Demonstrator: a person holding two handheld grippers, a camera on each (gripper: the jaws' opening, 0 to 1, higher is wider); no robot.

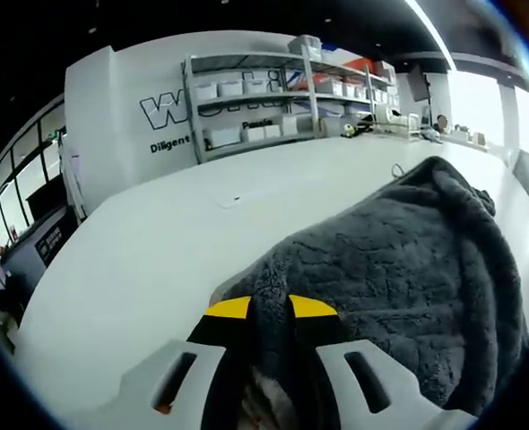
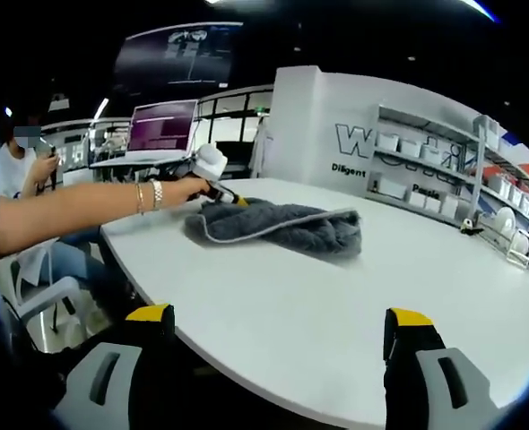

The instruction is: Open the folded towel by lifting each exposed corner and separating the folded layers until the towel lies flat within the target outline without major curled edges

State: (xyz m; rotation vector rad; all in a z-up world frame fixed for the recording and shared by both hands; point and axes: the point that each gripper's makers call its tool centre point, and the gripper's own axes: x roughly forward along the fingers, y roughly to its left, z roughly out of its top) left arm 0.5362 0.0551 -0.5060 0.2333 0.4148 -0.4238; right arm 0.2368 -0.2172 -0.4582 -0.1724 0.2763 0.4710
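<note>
While the left hand-held gripper (image 1: 269,313) pinches one end of the grey towel (image 2: 278,226), its length runs away across the desk (image 2: 336,305). The right hand-held gripper (image 2: 278,327) stands wide and empty, well apart.

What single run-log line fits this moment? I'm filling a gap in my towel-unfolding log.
stage: first corner grip | left gripper: shut on towel edge | right gripper: open, apart from towel | towel: bunched on white table

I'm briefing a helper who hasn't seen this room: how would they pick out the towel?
Find the big white table in front of the wall shelving. Near its far edge lies the towel, a rumpled heap of dark grey fleece with a pale trimmed border. The left gripper is shut on one end of it, and it is the table's one soft, dark thing.
</note>
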